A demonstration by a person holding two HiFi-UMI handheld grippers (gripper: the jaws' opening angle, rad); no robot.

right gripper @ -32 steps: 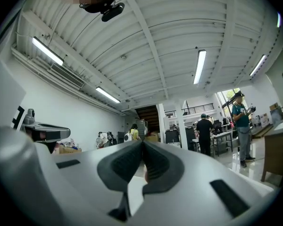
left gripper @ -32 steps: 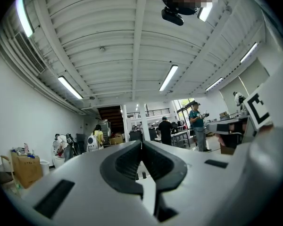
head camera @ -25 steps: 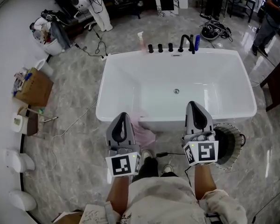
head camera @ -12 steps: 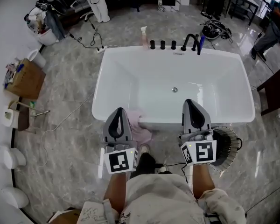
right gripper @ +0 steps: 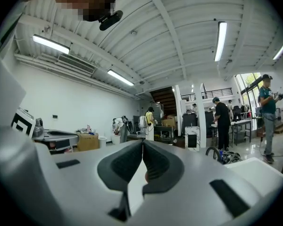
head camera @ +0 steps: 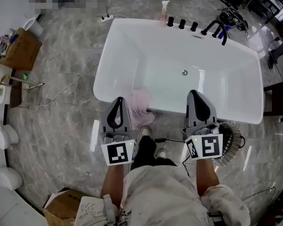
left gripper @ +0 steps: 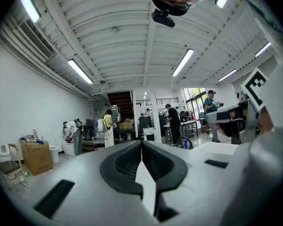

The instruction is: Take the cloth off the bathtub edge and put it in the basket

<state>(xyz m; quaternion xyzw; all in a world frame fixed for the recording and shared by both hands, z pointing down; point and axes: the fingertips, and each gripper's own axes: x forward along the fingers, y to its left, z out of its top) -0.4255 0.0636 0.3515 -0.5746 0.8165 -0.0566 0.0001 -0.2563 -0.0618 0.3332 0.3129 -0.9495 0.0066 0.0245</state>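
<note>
A pink cloth (head camera: 140, 105) hangs over the near rim of the white bathtub (head camera: 114, 46), toward its left end. My left gripper (head camera: 118, 100) is shut and empty, its tip just left of the cloth, above the floor in front of the tub. My right gripper (head camera: 196, 93) is also shut and empty, its tip over the tub's near rim further right. A dark round basket (head camera: 230, 139) stands on the floor by the tub, partly hidden behind the right gripper. Both gripper views look level across the room; in each, the left gripper (left gripper: 142, 142) and right gripper (right gripper: 143, 142) show jaws touching.
Black taps and a spout (head camera: 212, 29) line the tub's far rim. A cardboard box (head camera: 16, 48) and white fixtures (head camera: 0, 138) sit along the left wall. A cable (head camera: 61, 95) trails over the marble floor. Dark furniture (head camera: 279, 98) stands at right. People stand far off in the room.
Both grippers have moved forward and lower toward the tub's near rim. The left tip has come up beside the pink cloth. Both stay shut.
</note>
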